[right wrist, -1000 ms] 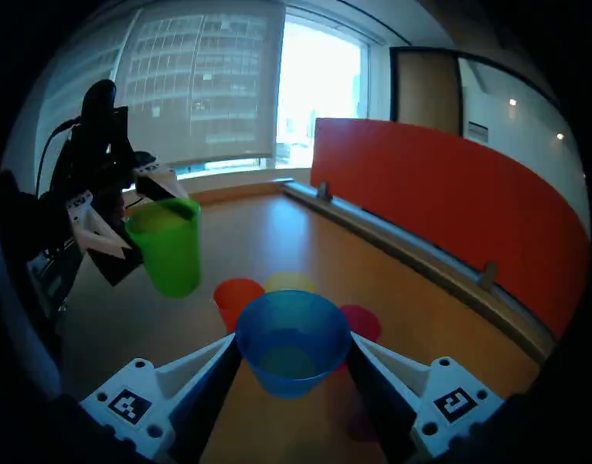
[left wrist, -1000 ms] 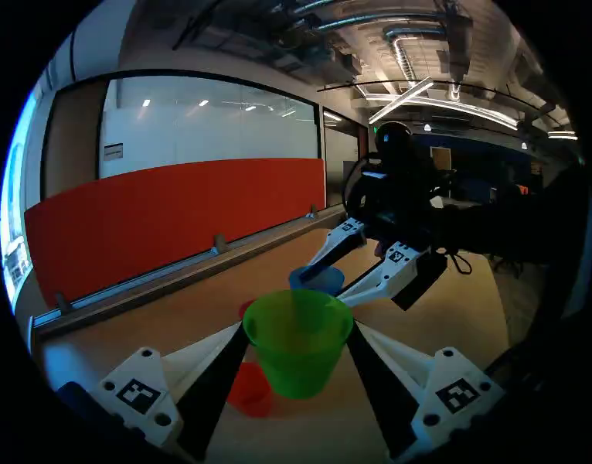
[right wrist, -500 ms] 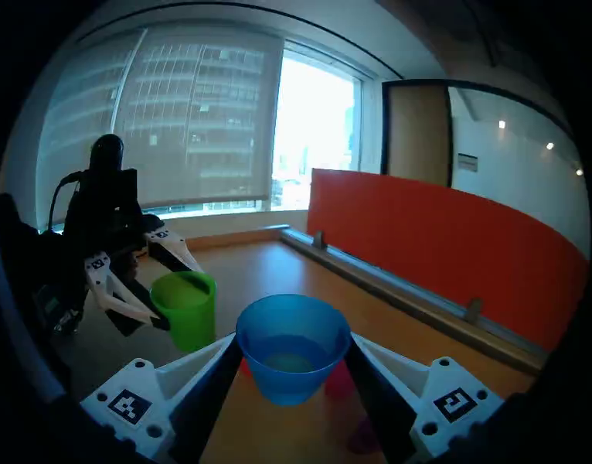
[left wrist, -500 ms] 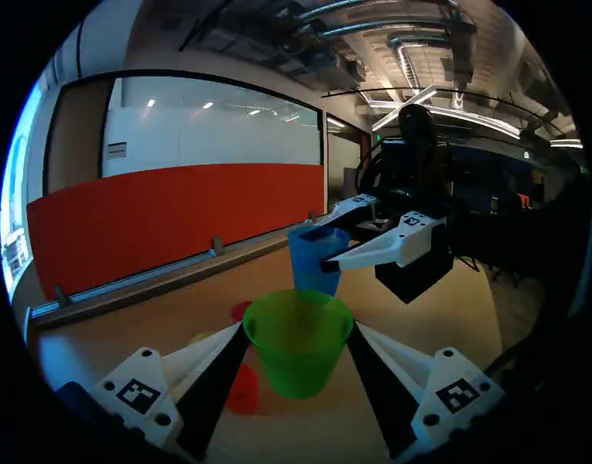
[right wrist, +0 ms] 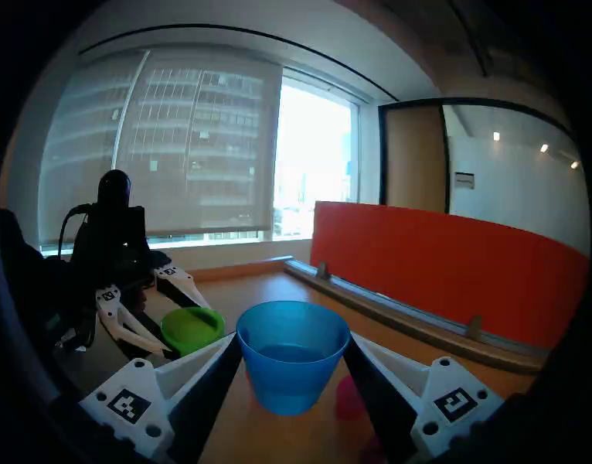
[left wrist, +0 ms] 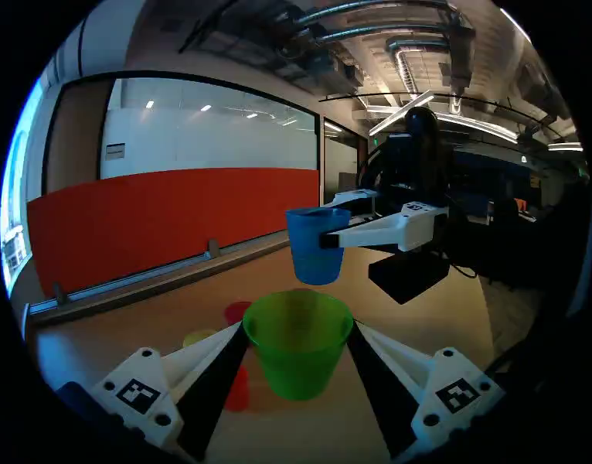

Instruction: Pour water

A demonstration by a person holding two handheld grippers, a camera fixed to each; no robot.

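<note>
1. Surface: a wooden desk [left wrist: 443,309] lies below both grippers. In the left gripper view, a red cup [left wrist: 236,390] and a yellow cup [left wrist: 197,338] stand on it just beside the left finger. In the right gripper view, a pink cup [right wrist: 348,396] stands on it close to the right finger.
2. Room: an orange-red partition [left wrist: 165,216] runs along the desk's far edge, above a metal rail [left wrist: 180,267]. A glass wall [left wrist: 211,124] rises behind it, with ceiling ducts [left wrist: 404,46] overhead. The right gripper view shows a bright window [right wrist: 315,174] with a lowered blind [right wrist: 188,147] beside it.
3. Left gripper [left wrist: 297,329]: both fingers press on the sides of a translucent green cup [left wrist: 297,356], the jaws parted to the cup's width. The cup is upright and held clear of the desk.
4. Right gripper [right wrist: 293,338]: both fingers clamp a blue cup [right wrist: 293,371]. The cup is upright, with water standing level inside it.
5. Relation: the blue cup hangs in the air above and beyond the green cup, and the two do not touch.
</note>
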